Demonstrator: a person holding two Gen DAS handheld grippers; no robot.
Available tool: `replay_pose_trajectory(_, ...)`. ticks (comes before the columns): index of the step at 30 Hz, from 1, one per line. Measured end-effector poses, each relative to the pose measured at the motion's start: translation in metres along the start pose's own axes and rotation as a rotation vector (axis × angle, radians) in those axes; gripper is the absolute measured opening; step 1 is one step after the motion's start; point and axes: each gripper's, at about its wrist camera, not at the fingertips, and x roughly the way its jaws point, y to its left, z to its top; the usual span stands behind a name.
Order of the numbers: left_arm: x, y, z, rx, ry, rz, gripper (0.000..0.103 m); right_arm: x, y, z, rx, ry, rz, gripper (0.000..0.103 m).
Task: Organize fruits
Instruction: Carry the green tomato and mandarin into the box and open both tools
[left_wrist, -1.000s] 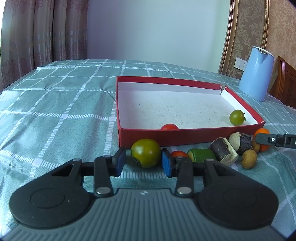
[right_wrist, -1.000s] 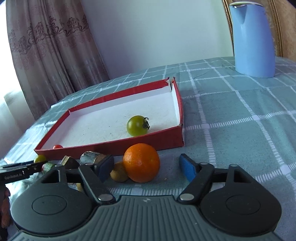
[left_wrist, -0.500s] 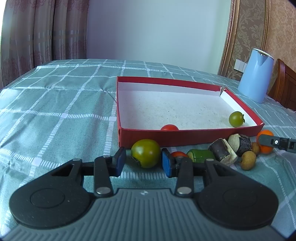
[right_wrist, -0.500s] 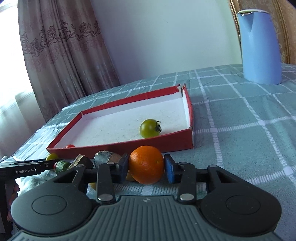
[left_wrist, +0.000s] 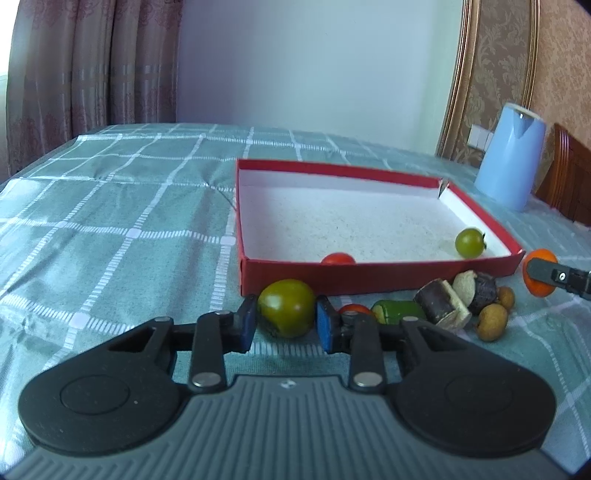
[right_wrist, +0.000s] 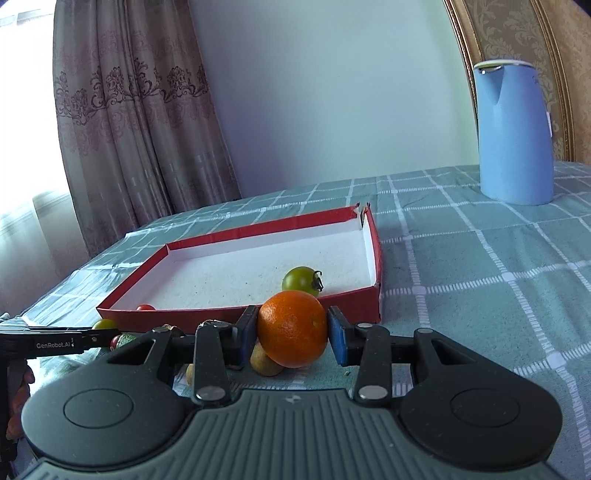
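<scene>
A red box (left_wrist: 369, 271) with a white floor holds a small green tomato (left_wrist: 469, 242) and a red cherry tomato (left_wrist: 338, 258). My left gripper (left_wrist: 286, 323) is shut on a large green tomato (left_wrist: 286, 307) just in front of the box, low over the cloth. My right gripper (right_wrist: 291, 334) is shut on an orange (right_wrist: 291, 328) and holds it lifted in front of the box (right_wrist: 236, 312); the orange also shows in the left wrist view (left_wrist: 540, 271). The small green tomato (right_wrist: 301, 278) lies in the box behind it.
Loose pieces lie in front of the box: a red tomato (left_wrist: 355, 308), a green piece (left_wrist: 397, 310), dark cut chunks (left_wrist: 441, 302) and brown longans (left_wrist: 491, 326). A blue kettle (right_wrist: 513, 133) stands at the back right. A wooden chair (left_wrist: 570, 184) is beyond it.
My right gripper closed on the orange and lifted it off the cloth. My left gripper closed the last gap onto the large green tomato and rose slightly.
</scene>
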Motion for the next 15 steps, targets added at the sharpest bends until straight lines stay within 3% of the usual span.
replay_pose_trajectory(6,-0.015,-0.002,0.001,-0.005,-0.050,0.013,0.030,-0.002,0.004,0.000,-0.019,-0.013,-0.001,0.039)
replay_pose_trajectory(15,-0.013,-0.022,0.035,0.046,-0.099,0.008,0.030,0.003,0.015,0.009,-0.113,-0.021,-0.020,0.039)
